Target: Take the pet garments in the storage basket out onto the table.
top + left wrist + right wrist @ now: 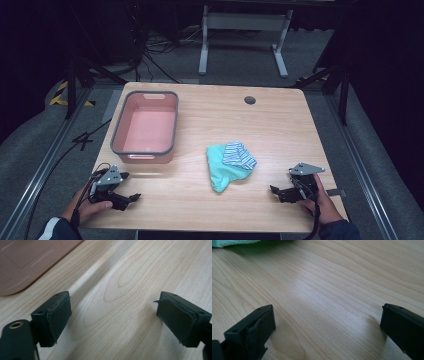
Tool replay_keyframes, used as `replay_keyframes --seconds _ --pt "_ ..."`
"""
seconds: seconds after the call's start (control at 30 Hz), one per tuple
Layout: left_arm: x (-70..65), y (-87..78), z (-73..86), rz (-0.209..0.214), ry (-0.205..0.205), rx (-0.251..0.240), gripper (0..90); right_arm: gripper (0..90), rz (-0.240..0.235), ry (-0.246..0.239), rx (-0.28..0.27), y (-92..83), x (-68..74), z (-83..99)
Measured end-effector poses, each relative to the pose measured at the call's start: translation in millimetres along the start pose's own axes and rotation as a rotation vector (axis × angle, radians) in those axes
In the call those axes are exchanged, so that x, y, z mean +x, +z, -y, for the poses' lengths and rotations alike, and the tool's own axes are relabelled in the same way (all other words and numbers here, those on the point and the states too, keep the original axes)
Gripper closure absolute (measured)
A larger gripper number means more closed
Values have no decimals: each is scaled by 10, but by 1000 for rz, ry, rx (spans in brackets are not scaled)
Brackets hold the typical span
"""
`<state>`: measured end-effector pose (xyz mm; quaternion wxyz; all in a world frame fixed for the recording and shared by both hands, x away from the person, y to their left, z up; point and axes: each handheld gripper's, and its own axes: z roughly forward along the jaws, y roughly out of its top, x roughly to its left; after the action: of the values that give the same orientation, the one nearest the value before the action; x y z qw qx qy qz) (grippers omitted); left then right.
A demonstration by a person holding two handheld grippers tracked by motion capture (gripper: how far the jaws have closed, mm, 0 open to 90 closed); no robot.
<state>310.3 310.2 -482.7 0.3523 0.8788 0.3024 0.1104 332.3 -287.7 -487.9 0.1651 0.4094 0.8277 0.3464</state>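
We see the left gripper [129, 196] and right gripper [278, 192], jaws open, lower frame; a 1-layer pinch could unfold the centre cloths [227, 167].

One pink tub [145, 128] is sitting on the desk [280, 120]. Right of the tub, two cloths are lying: one green cloth [219, 167] and one striped cloth [239, 155], possibly folded, overlapping it. Two claws are resting nearer than the tub: left claw [129, 187], right claw [281, 190].
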Motion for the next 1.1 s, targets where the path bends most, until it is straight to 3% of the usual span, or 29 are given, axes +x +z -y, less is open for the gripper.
replay_keyframes --seconds 1.1 --pt "-4 -4 4 -23 -25 9 91 3 0 -2 -1 -1 1 0"
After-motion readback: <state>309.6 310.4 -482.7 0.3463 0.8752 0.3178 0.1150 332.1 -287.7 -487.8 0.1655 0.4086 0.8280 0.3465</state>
